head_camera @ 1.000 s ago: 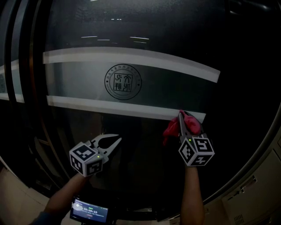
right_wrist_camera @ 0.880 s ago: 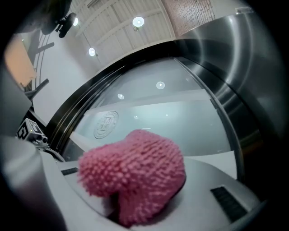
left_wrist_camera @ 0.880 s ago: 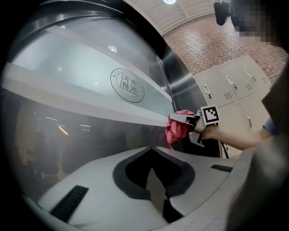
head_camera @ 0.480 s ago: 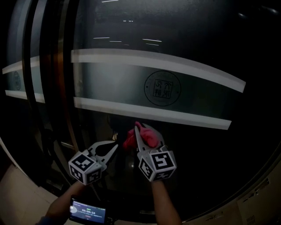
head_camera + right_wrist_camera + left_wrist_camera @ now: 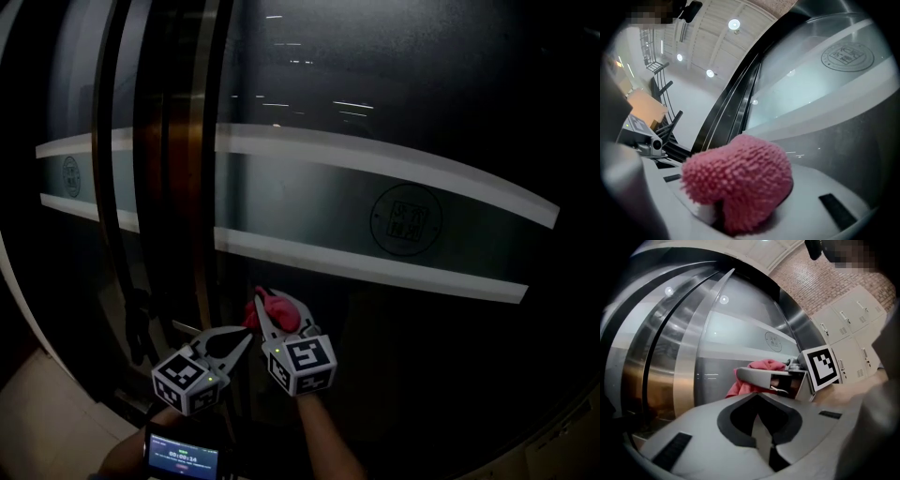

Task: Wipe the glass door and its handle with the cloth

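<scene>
The dark glass door (image 5: 394,112) carries a frosted band (image 5: 309,197) with a round logo (image 5: 403,220). Its tall metal handle (image 5: 200,187) runs vertically at the left; in the left gripper view the handle (image 5: 696,357) is a wide steel bar. My right gripper (image 5: 265,314) is shut on a pink fluffy cloth (image 5: 274,307), held against the glass just right of the handle and below the band. The cloth (image 5: 740,180) fills the right gripper (image 5: 740,187) jaws. My left gripper (image 5: 246,339) hangs shut and empty beside it, lower left. From the left gripper (image 5: 758,394), the cloth (image 5: 761,365) shows ahead.
A small lit screen (image 5: 183,457) sits at the bottom by my left arm. Pale floor (image 5: 42,403) shows at the lower left. Reflections in the glass show white lockers (image 5: 853,319) and a brick wall (image 5: 820,282).
The right gripper has carried the cloth leftward across the glass, from under the logo to beside the handle. The left gripper has kept its place, still shut.
</scene>
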Demonstrator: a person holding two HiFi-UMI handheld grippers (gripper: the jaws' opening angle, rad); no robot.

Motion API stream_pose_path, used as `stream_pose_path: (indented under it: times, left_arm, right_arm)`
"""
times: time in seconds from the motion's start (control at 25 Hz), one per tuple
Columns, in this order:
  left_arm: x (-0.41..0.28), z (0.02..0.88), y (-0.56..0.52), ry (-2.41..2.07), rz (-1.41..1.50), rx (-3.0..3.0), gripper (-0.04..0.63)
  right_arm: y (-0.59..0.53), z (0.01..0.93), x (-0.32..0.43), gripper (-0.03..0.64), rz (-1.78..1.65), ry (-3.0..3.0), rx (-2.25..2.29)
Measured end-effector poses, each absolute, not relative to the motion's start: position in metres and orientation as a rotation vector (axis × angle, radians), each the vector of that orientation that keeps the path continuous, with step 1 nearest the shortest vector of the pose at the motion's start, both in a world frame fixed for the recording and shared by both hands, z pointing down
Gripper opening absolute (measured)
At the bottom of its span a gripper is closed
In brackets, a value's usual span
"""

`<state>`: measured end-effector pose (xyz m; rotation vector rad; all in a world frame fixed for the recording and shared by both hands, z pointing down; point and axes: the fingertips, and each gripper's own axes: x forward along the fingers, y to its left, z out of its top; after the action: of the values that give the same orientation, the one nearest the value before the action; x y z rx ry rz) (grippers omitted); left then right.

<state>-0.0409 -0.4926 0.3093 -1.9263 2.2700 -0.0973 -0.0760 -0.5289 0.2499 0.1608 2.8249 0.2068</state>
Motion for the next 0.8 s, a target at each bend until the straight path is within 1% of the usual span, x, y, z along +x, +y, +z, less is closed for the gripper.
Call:
stream_pose_path:
  times: [0.12,0.28,0.8]
  left_arm:
    - [-0.026,0.315,-0.509,2.244,-0.094,-1.964,0.012]
    - [0.003,0.317,-0.544,2.193,-0.035,-2.028,0.012]
    - [0.102,0.324,-0.654,2.094,0.017,-2.163,0.012]
  right_arm:
    - [-0.558,0.257,-0.053,0.060,0.214,2.835,0.076]
    - [-0.609,0.264,-0.005,0.061,0.273,2.865,-0.043]
    - [-0.808,0.263,0.201,0.061,0.270,2.836,-0.561]
